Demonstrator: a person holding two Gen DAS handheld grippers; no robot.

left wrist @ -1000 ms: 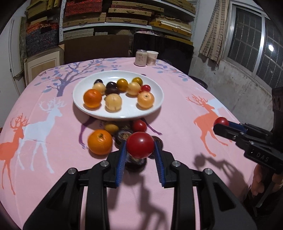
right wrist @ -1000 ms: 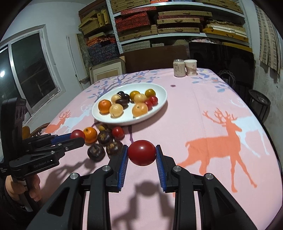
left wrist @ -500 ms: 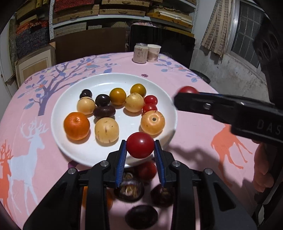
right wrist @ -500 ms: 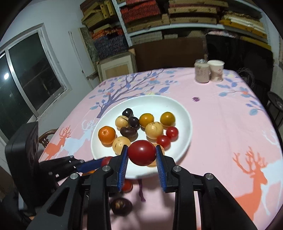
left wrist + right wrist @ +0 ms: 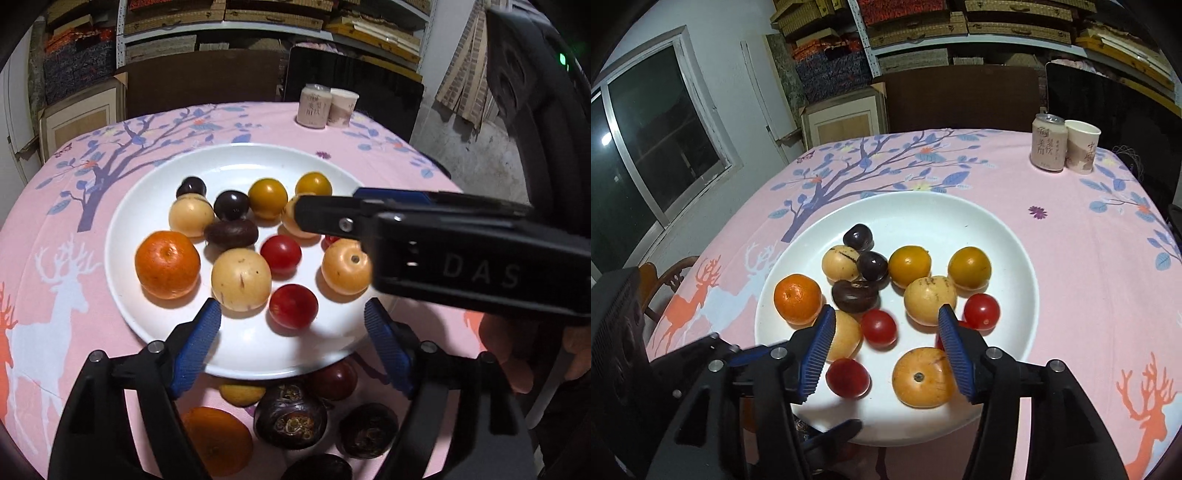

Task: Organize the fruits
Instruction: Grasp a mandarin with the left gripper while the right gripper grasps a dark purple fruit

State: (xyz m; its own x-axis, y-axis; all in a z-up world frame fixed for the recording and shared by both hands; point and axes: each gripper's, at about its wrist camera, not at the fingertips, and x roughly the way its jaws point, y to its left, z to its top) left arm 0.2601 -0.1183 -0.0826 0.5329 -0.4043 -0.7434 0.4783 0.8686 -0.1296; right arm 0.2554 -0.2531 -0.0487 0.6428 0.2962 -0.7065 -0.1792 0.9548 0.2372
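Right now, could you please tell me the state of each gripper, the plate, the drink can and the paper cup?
Left gripper: open, empty, over the plate's near rim.
Right gripper: open, empty, above the plate.
Plate: holds mixed fruit, including two red tomatoes near its front.
Drink can: upright; whether it is opened cannot be told.
Paper cup: upright beside the can; contents hidden.
Loose fruit: on the cloth in front of the plate.

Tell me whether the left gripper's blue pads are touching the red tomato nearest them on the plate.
Apart. In the left wrist view the left gripper is open, and white plate shows between each pad and the red tomato.
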